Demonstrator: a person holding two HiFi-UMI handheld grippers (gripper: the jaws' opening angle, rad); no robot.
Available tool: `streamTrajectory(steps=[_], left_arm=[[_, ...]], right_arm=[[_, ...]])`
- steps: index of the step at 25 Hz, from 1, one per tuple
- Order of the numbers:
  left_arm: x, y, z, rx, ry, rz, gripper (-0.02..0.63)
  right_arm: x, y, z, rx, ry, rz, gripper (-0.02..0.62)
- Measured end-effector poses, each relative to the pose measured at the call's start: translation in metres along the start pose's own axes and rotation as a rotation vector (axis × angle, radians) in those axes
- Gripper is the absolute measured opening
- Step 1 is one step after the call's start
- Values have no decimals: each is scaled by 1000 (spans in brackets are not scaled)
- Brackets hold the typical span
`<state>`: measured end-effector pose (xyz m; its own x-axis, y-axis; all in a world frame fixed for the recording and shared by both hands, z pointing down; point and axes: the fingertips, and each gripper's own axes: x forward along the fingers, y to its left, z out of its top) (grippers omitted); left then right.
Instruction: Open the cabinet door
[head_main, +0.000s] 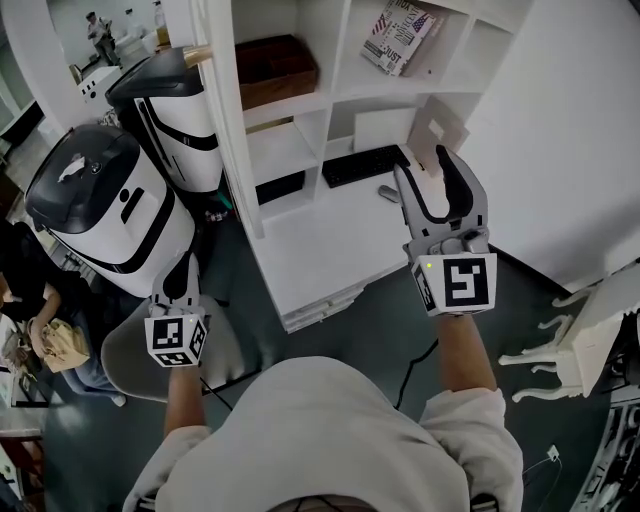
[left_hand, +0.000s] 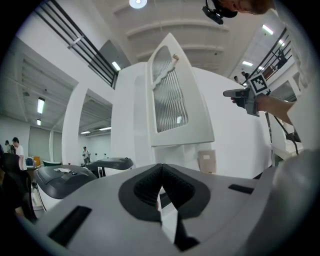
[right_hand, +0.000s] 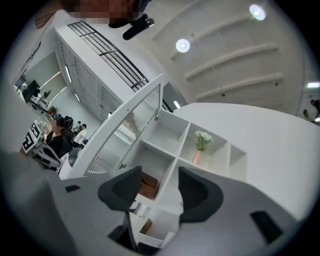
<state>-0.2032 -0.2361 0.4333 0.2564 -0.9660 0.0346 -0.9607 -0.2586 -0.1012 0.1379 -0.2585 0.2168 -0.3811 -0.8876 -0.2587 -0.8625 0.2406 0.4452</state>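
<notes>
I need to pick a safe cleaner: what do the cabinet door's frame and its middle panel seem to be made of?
Door frame: probably painted wood or laminated board. It looks smooth, opaque and matte white, with no grain showing.
Middle panel: likely ribbed glass or clear plastic. It has vertical flutes, looks translucent and carries a bright glint.

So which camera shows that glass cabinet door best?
The left gripper view: the open cabinet door faces it, ribbed glass and handle clear. The right gripper view shows it slanted; the head view shows it only foreshortened from above.
</notes>
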Motion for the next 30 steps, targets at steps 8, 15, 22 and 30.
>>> streamTrajectory(steps=[8, 15, 22, 30], left_arm=[[7, -2, 1, 12, -4, -26, -2], [13, -8, 0, 17, -5, -50, -2], [13, -13, -2, 23, -8, -72, -2], [14, -13, -4, 22, -14, -87, -2]], right_arm=[[-35, 3, -52, 101, 87, -83, 230], [-60, 3, -86, 158, 158, -135, 229], [-85, 24, -121, 211, 237, -150, 220], [-103, 45, -147, 250, 299, -155, 195]])
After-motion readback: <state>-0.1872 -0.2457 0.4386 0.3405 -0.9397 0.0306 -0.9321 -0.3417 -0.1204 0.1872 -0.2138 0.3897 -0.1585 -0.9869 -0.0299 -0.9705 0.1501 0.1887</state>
